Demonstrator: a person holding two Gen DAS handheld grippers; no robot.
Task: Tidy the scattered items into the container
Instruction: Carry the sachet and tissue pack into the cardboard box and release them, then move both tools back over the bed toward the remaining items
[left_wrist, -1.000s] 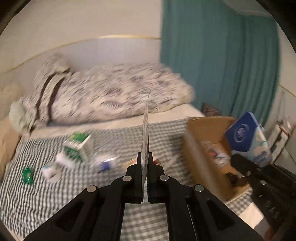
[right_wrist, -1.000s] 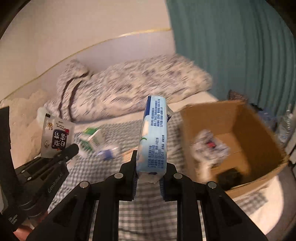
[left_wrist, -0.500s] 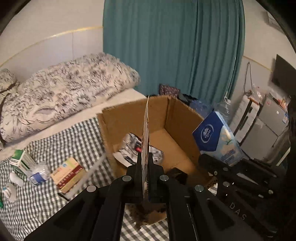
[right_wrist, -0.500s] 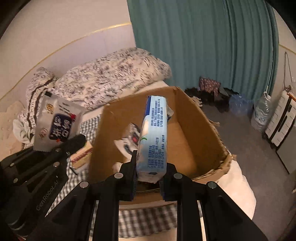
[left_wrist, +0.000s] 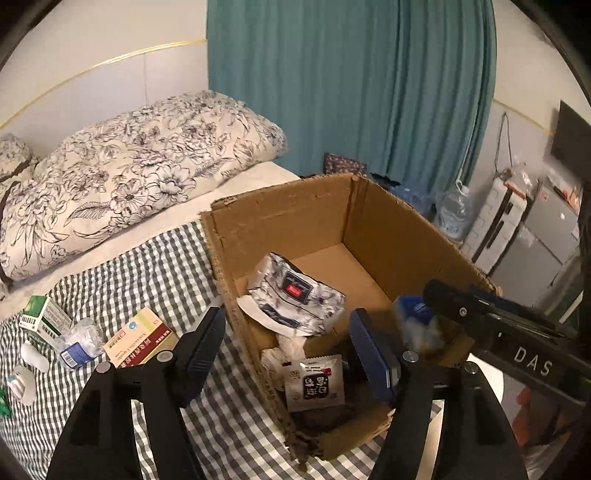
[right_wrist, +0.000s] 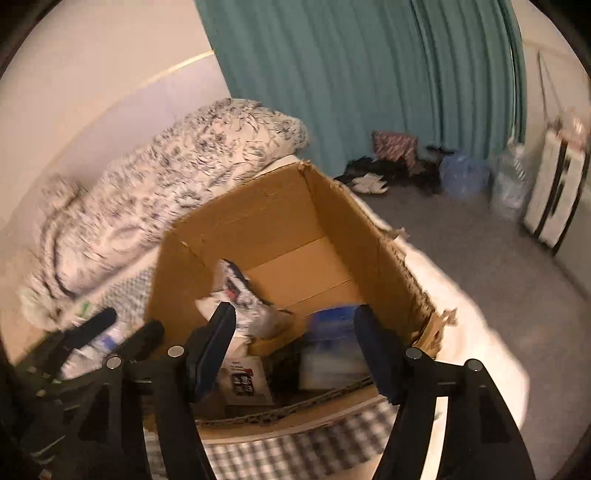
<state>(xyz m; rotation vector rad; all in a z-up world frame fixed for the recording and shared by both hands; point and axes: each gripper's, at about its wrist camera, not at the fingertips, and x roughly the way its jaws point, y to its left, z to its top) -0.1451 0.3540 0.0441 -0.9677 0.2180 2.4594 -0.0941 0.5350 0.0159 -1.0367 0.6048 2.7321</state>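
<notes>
Both claws over the cardboard box (left_wrist: 280, 218), which sits on the bed's checked sheet (left_wrist: 162, 258). Left claw (left_wrist: 288, 354) jaws opening, nothing between the pads; the flat sachet (left_wrist: 314, 382) lies below them on the box floor, face up, long axis roughly toward the camera. Right claw (right_wrist: 295, 354) jaws also opening, not pressing on anything; blue-white tissue pack (right_wrist: 332, 347) sits under it by the box's near-right wall, blurred, so orientation unclear. A crumpled printed pouch (left_wrist: 295, 295) leans on the left wall inside. Still out on the sheet, left of box: a red/cream flat carton (left_wrist: 140, 339), long axis running diagonally toward the box; a green-white carton (left_wrist: 44, 317); a clear plastic bottle w/ blue label (left_wrist: 79, 343) on its side betw. them; small white bits at far left, too small to id. Handling, est.: cartons light, stiff, thin-walled, so pinch across the short width near mid-length, gentle squeeze. Bottle prob. empty, light, slick, crushable and will roll; take across the body, not the cap end. Soft bed surface gives under press, so come in low & level.
</notes>
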